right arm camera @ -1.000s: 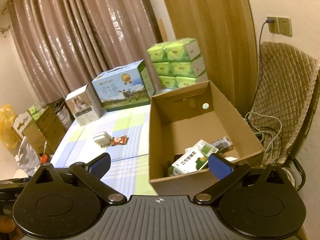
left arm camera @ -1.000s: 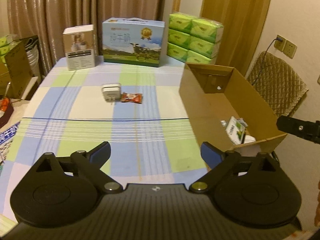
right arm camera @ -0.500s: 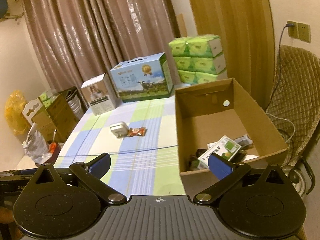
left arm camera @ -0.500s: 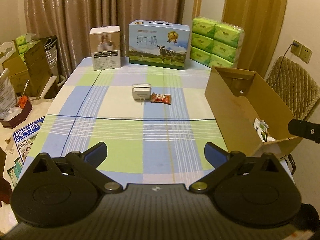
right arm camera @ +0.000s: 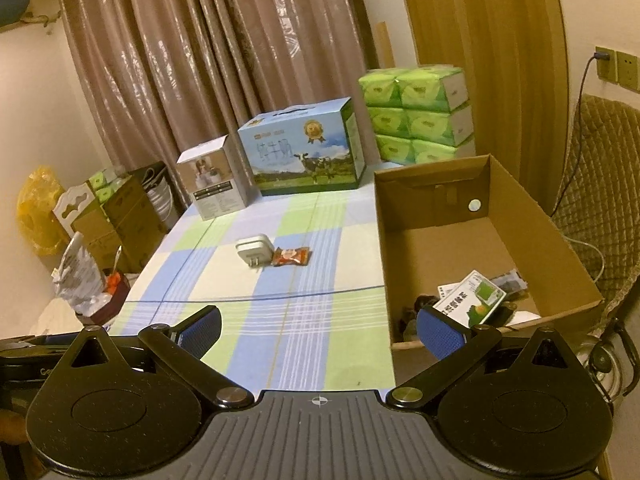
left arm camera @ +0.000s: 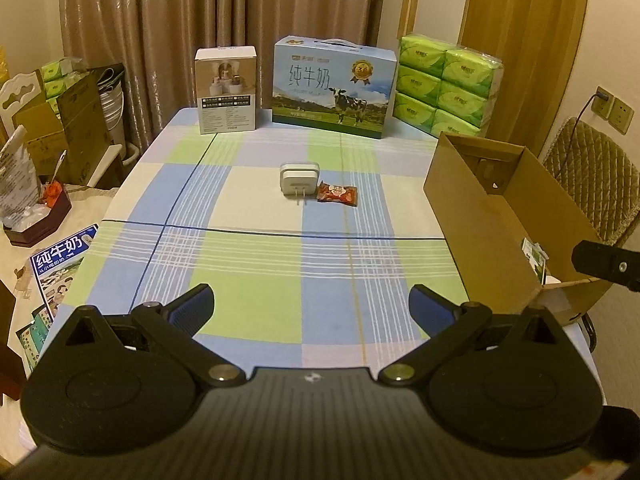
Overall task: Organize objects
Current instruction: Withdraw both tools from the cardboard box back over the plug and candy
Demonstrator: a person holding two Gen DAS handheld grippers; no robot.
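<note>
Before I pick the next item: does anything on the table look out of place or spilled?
Nothing spilled or damaged. Only the white charger plug and red snack packet lie loose mid-table, side by side, outside the cardboard box. Both grippers are open and empty.

One charger [left arm camera: 299,178], one snack packet [left arm camera: 337,193], one cardboard box [left arm camera: 460,208], six tissue packs [left arm camera: 448,90].

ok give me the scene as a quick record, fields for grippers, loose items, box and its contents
left gripper: open, holds nothing
right gripper: open, holds nothing
loose items: white plug adapter and red snack packet, side by side mid-table
cardboard box: open, at the table's right edge
box contents: green-and-white carton, small dark items beside it, unclear
table: checked cloth
</note>
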